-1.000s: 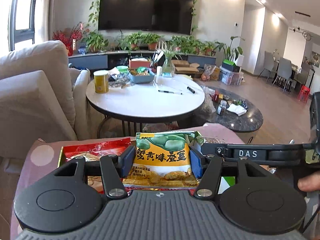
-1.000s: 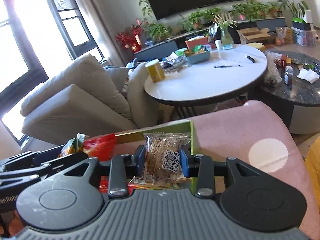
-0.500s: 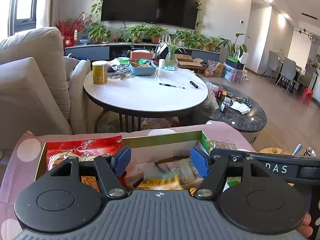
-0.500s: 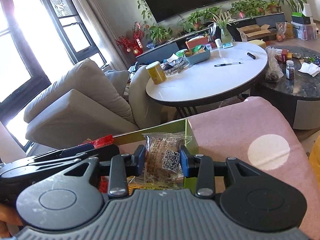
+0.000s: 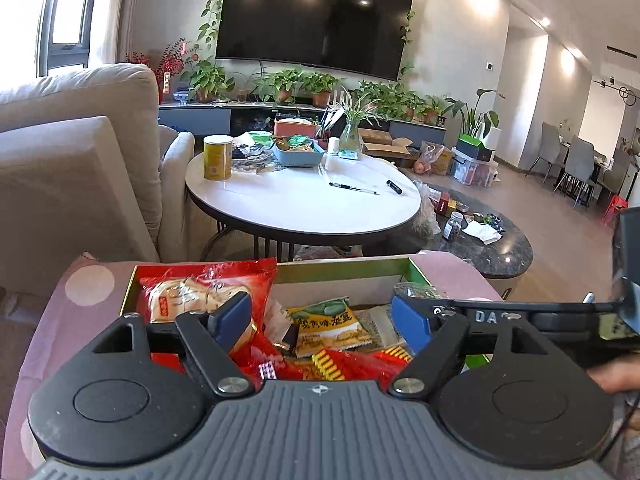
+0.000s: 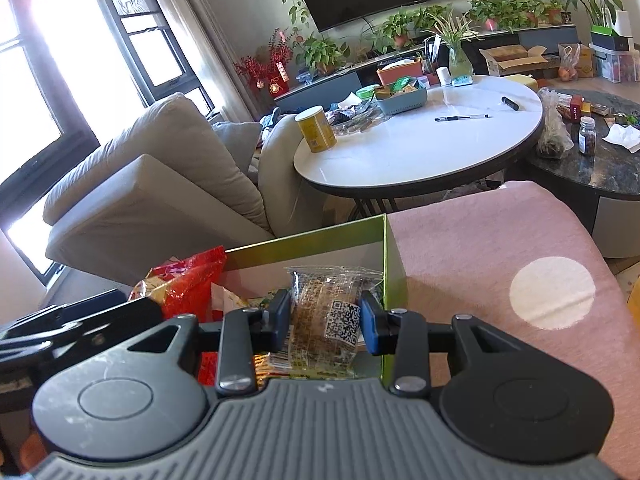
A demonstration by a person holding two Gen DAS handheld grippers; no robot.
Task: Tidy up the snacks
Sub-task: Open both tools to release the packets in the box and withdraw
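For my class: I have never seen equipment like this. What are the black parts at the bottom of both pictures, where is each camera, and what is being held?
No robot here: a person holds a two-finger gripper in each hand, with a camera on each looking forward along the fingers. One picture is from the left gripper, which is open and empty above a green box of snack packets, among them a yellow bean packet. The other is from the right gripper, shut on a clear cracker packet with a QR code, over the same box on a pink cloth.
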